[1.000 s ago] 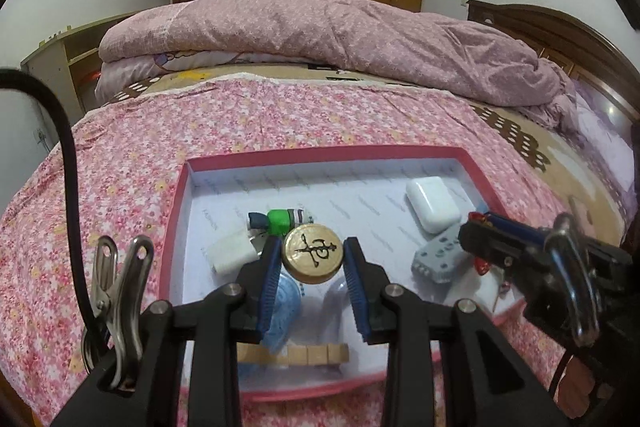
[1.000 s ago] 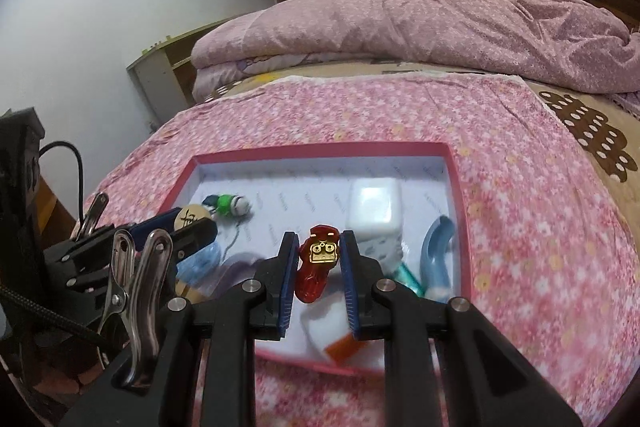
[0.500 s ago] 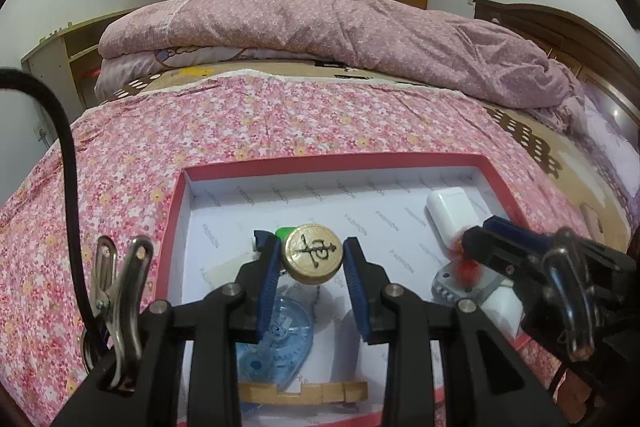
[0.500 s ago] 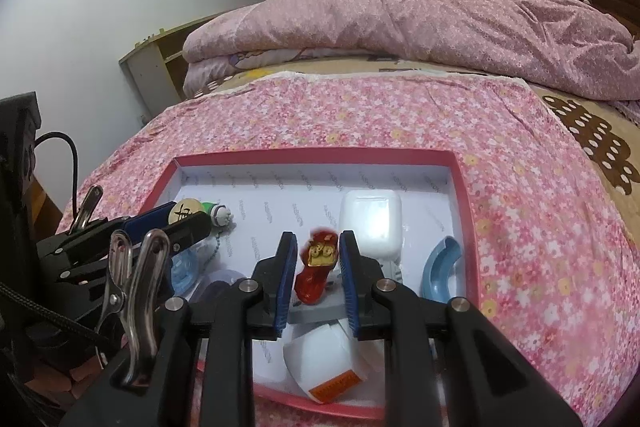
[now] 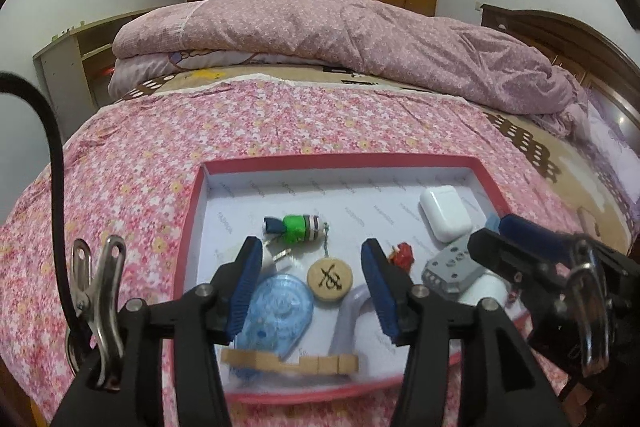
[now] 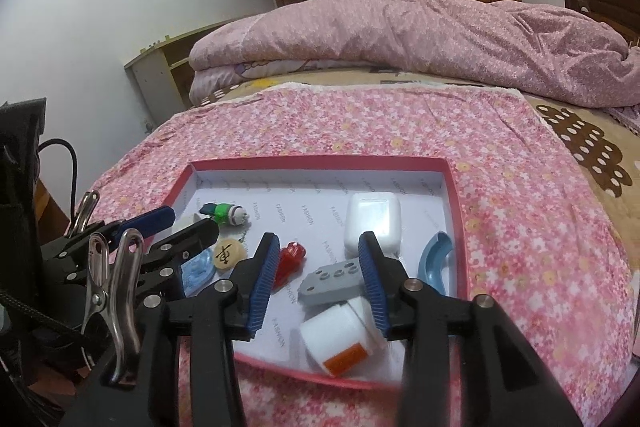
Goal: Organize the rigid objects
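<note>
A red-rimmed tray [image 5: 340, 159] with a white floor lies on the flowered bedspread. My left gripper [image 5: 309, 243] hovers over its near part with its jaws opening. The round wooden chess piece [image 5: 330, 277] lies flat on the tray floor below the gap, and neither pad touches it. My right gripper [image 6: 318, 237] is over the right half of the tray [image 6: 320, 161], its jaws opening too. The red figure [image 6: 290, 261] lies loose on the floor by its left finger, and a grey block [image 6: 334, 281] sits under the gap.
Also in the tray are a white earbud case [image 6: 372, 223], a green and white keychain toy [image 5: 298, 227], a blue clear plastic piece [image 5: 276, 311], a wooden strip [image 5: 288, 363], a blue curved piece [image 6: 434, 261] and a white cube [image 6: 340, 339]. A folded pink quilt [image 5: 340, 35] lies beyond.
Both grippers have let go. The chess piece left the left jaws and now lies in the tray; the red figure left the right jaws and lies on the tray floor.
</note>
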A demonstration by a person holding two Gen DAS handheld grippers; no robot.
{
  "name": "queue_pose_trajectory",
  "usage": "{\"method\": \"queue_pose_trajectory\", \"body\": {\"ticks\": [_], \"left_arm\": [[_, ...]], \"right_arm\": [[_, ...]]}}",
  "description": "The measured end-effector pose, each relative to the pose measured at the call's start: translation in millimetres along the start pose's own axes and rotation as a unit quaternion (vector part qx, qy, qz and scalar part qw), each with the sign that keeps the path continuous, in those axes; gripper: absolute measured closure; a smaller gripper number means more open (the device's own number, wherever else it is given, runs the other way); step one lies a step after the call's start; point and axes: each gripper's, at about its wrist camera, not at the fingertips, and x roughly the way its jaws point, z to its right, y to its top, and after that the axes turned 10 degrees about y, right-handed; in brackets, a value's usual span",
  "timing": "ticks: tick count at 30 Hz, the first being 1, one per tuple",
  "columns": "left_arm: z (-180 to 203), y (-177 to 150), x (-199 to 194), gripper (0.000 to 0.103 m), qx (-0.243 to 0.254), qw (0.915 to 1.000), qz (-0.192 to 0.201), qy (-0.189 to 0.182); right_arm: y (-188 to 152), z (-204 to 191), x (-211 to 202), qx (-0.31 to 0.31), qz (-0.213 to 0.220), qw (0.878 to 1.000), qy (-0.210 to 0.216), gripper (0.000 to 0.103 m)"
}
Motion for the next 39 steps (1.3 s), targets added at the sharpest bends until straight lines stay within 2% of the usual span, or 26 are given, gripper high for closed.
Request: {"method": "queue_pose_trajectory", "body": {"ticks": [10,18,27,35,37,39], "left_arm": [[-5.2,-19.1,-42.2,0.043,-0.004,1.0000,0.003,0.004],[-6.0,-39.1,-60.4,0.043,-0.009,0.9997,-0.020,0.003],[-9.0,-66.0,-66.8,0.043,-0.008,0.9988,-0.046,0.014],[-9.9,-90.7,-56.4,0.043,-0.003,0.9966,-0.078,0.027],[-10.8,-94.4,-52.8,0.043,-0.004,0.9961,-0.083,0.031],[-11.5,-97.7,-48.6,0.043,-0.005,0.9954,-0.088,0.037]], "right_arm": [[-19.8,-14.0,-28.6,0.005,0.003,1.000,-0.004,0.054],[-40.5,-25.6,-49.6,0.002,-0.002,1.000,-0.019,0.051],[-67.8,-30.5,-58.5,0.004,-0.025,0.999,-0.041,0.046],[-91.1,-33.0,-52.8,0.010,-0.055,0.997,-0.052,0.046],[-94.0,-33.5,-52.4,0.010,-0.057,0.997,-0.056,0.045],[-96.5,-31.8,-51.1,0.016,-0.060,0.996,-0.058,0.039]]}}
